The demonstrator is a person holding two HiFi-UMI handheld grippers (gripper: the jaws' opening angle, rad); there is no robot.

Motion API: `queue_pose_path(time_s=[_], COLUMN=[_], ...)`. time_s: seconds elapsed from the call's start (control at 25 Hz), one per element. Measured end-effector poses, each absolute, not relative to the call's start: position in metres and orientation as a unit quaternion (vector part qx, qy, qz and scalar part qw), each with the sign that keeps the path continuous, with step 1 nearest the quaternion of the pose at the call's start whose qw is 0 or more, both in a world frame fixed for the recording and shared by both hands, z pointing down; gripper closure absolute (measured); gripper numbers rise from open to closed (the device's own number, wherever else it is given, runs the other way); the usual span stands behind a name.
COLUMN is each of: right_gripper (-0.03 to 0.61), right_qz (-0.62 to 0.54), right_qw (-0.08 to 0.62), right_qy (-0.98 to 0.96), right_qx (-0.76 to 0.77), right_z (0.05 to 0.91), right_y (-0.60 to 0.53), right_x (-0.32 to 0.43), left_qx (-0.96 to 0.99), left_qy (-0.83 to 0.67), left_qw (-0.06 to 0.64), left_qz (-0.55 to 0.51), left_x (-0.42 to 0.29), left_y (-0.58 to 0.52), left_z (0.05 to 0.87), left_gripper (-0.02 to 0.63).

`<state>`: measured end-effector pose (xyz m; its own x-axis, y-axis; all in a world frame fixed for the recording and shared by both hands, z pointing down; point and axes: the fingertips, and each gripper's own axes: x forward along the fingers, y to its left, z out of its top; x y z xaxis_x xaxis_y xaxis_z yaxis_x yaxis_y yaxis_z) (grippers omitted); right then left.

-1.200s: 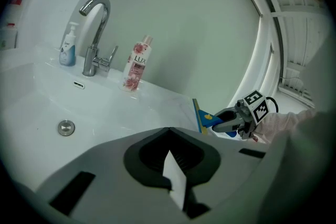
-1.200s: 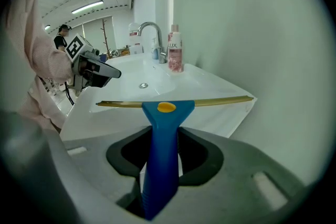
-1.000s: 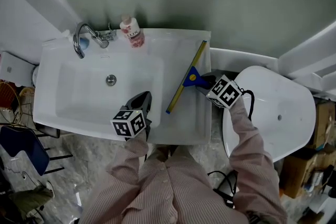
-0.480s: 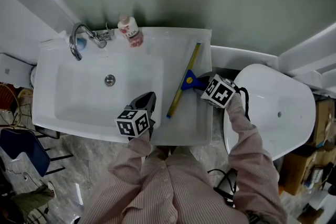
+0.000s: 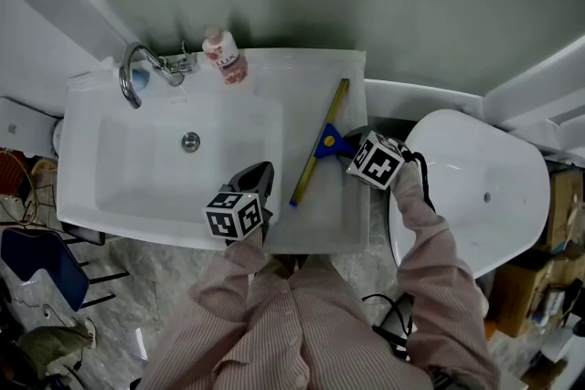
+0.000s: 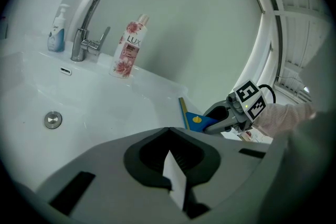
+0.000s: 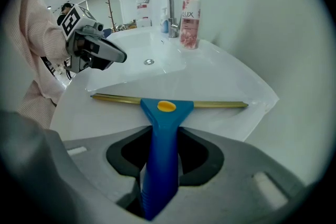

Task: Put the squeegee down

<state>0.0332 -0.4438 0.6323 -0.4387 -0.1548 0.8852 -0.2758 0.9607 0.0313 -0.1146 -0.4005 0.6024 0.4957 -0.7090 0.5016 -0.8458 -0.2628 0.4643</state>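
Observation:
The squeegee (image 5: pixel 317 146) has a blue handle and a long brass-coloured blade. It lies slantwise over the flat right deck of the white sink (image 5: pixel 110 196). My right gripper (image 5: pixel 352 151) is shut on the handle (image 7: pixel 161 134), and the blade (image 7: pixel 210 104) lies low along the deck; contact cannot be told. My left gripper (image 5: pixel 254 180) hovers over the basin's front rim, left of the blade's near end. Its jaws are shut, with a small white slip (image 6: pixel 174 176) pinched between them. The left gripper view also shows the squeegee (image 6: pixel 195 119) and the right gripper (image 6: pixel 223 117).
A chrome faucet (image 5: pixel 137 73) and a pink-labelled bottle (image 5: pixel 226 57) stand at the sink's back edge, with a small soap dispenser (image 6: pixel 56 29) behind the faucet. The drain (image 5: pixel 190 141) is mid-basin. A white toilet (image 5: pixel 475 187) sits right of the sink. A blue chair (image 5: pixel 41 256) stands lower left.
The right gripper and the squeegee have shifted slightly to the left over the deck and tilted a little. The left gripper has hardly moved.

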Motion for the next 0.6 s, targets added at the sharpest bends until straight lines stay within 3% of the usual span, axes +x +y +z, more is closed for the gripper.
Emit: queue_pose_path(time_s=[0.6], right_gripper=[0.394], right_qz=[0.049], right_qw=[0.475], right_qy=[-0.867], right_qx=[0.144], right_z=[0.621], right_y=[-0.445], right_x=[0.028], left_qx=[0.795], left_qy=[-0.490], left_qw=[0.343], left_qz=[0.097], left_x=[-0.108], left_y=[-0.399], left_z=[0.594], left_gripper=[0.612])
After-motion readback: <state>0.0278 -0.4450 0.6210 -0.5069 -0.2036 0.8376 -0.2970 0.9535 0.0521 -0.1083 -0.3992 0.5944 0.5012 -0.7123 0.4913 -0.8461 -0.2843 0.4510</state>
